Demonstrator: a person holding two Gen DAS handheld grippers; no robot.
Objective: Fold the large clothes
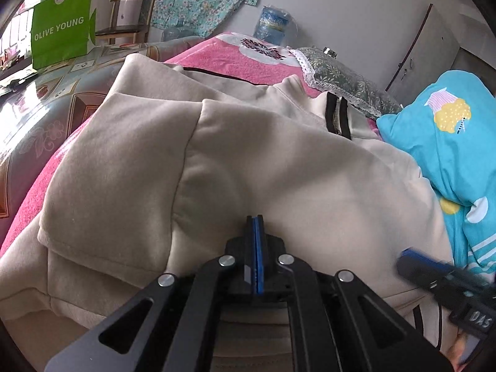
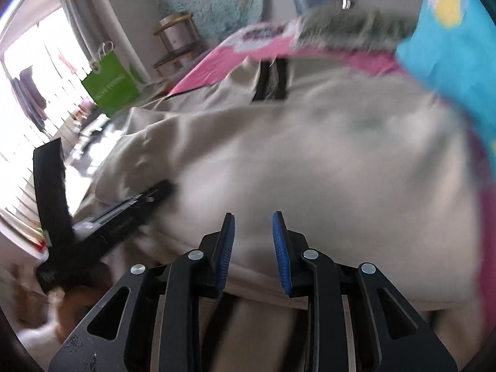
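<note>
A large beige jacket lies partly folded over a pink blanket, its black-edged zipper at the far end. In the left wrist view my left gripper is shut, blue pads pressed together, tips against the cloth near the front hem; no fabric shows between them. My right gripper enters blurred from the lower right. In the blurred right wrist view my right gripper stands open above the jacket, with nothing pinched between its pads. The left gripper reaches onto the cloth at the left, with the zipper further back.
The pink blanket covers the bed. A blue patterned quilt is bunched at the right and a grey floral pillow lies behind the jacket. A green paper bag, a wooden chair and a water bottle stand further back.
</note>
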